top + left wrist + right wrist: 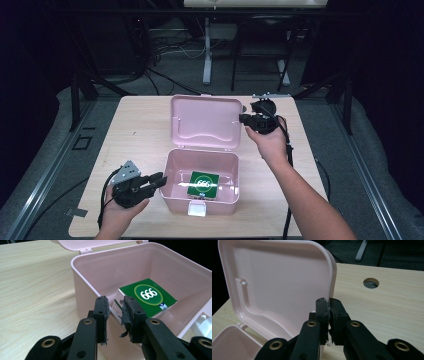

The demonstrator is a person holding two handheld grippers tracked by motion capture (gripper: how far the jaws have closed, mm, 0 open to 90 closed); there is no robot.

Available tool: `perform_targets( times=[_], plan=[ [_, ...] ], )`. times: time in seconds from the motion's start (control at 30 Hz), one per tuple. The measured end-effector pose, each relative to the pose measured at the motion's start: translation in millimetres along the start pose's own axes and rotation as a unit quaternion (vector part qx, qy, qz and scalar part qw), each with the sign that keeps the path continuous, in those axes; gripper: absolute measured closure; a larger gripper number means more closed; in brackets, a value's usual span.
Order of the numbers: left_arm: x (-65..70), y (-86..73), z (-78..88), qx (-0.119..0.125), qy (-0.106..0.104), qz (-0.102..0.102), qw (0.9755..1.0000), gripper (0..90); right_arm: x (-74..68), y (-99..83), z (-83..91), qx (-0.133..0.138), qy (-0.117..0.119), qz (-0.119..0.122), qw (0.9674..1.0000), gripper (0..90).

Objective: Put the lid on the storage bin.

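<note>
Forearms enter from the near edge of the worktop (145, 120), one hand on each gripper. Nearest, the left gripper (156, 181) sits at the front-left corner of the pink plastic box (172, 172). In the left gripper view its jaws stand narrowly parted, astride the box's left wall just at the rim, with nothing pinched that I can make out. Inside the box, a green carton marked 666 (203, 184) lies flat on the floor, toward the front right.

Farther back, the hinged lid (205, 122) stands upright and open. The right gripper (243, 119) is at the lid's right edge; in the right gripper view its jaws are pressed almost together beside that edge, and whether the rim is actually caught between them I cannot tell.

The step in hand looks like closing the box with the carton stowed: one gripper steadies the base while the other takes the lid. Next, the right hand would need to swing the lid forward and down over the hinge, and the left jaws must clear the rim first, or the lid will land on them.
</note>
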State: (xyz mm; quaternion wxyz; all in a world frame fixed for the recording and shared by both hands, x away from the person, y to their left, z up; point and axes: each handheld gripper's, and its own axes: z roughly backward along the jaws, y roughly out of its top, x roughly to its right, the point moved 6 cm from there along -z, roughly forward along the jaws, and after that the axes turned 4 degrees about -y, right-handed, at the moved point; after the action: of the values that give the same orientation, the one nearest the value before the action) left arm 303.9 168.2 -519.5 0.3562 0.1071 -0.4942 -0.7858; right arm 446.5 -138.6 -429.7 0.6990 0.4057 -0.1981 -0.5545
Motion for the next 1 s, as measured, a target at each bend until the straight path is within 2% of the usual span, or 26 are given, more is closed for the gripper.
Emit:
perform_targets(
  times=[1.0],
  plan=[
    [0.1,0.5,-0.9,0.001,0.003,0.0,1.0,73.1,-8.8,-9.6,26.1,0.022,0.015,0.019,0.9995,86.9]
  ],
)
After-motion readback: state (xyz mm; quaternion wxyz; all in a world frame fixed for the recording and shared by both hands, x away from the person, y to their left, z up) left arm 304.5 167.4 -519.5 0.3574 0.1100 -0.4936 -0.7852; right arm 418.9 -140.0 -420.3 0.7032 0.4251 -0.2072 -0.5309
